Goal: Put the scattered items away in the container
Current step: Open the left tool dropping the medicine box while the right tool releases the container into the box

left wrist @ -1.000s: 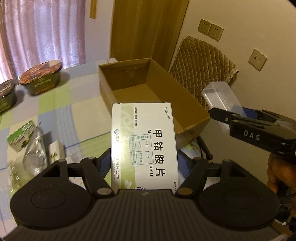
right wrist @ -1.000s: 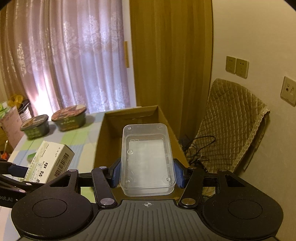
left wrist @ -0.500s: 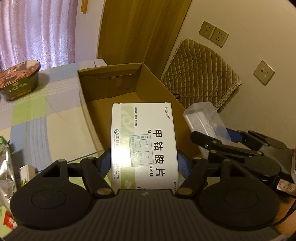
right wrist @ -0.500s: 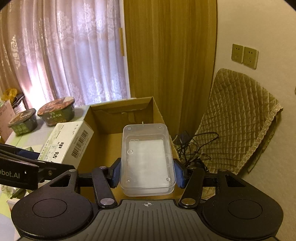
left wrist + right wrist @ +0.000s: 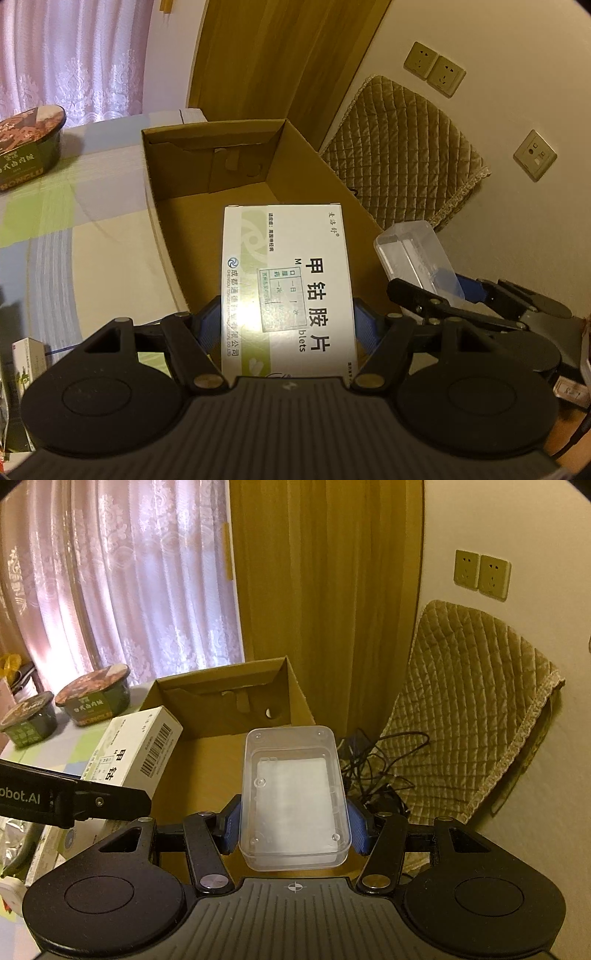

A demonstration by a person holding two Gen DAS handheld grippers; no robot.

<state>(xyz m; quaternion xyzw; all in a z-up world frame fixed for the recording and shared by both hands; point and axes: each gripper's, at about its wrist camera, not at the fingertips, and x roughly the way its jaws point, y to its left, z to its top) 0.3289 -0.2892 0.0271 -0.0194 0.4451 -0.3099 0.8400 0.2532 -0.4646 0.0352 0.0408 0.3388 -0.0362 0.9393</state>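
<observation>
Glossy medicine carton and clear plastic case now overhang the corrugated box.

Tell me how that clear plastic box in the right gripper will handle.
The clear plastic box looks rigid, so it probably won't flex. Its smooth walls may slip between the right gripper's pads. It appears nearly empty, likely light.

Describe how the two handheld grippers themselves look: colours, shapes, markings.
Both are matte black. The left gripper and right gripper each have a ribbed body, two round discs, triangular cut-outs, silver pivot screws and blue finger pads. The right body bears a small crosshair mark; the left's side shows white lettering ending "obot.AI".
</observation>
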